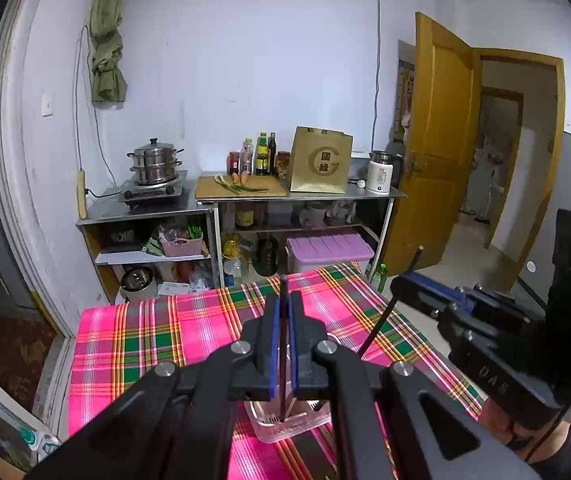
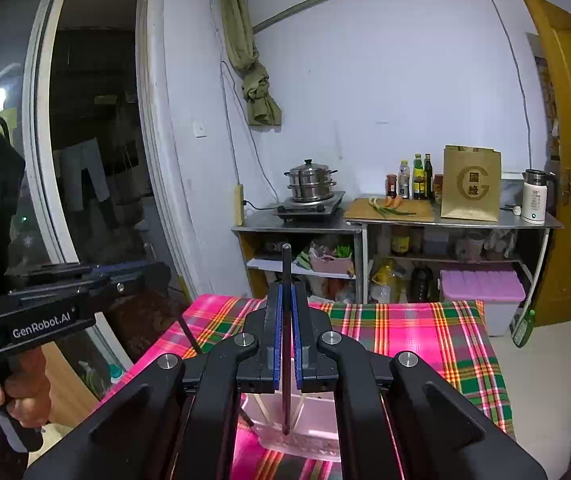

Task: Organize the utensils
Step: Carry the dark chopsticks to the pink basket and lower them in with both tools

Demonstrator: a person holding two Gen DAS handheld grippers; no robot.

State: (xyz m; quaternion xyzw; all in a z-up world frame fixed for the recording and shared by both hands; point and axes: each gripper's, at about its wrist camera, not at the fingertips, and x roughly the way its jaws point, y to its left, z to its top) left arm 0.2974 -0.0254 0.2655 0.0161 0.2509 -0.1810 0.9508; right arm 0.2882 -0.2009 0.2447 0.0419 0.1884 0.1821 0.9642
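Chopsticks are what both grippers hold. One dark chopstick [image 1: 283, 356] stands upright in the left gripper [image 1: 284, 340], whose jaws are squeezed tight on it. Its bottom end hangs just above the clear basket [image 1: 285, 426]. A second dark chopstick [image 2: 286, 344] stands upright in the right gripper [image 2: 286, 340], jaws tight on it too, above the same basket. This basket sits on the pink checked surface [image 1: 145, 344].
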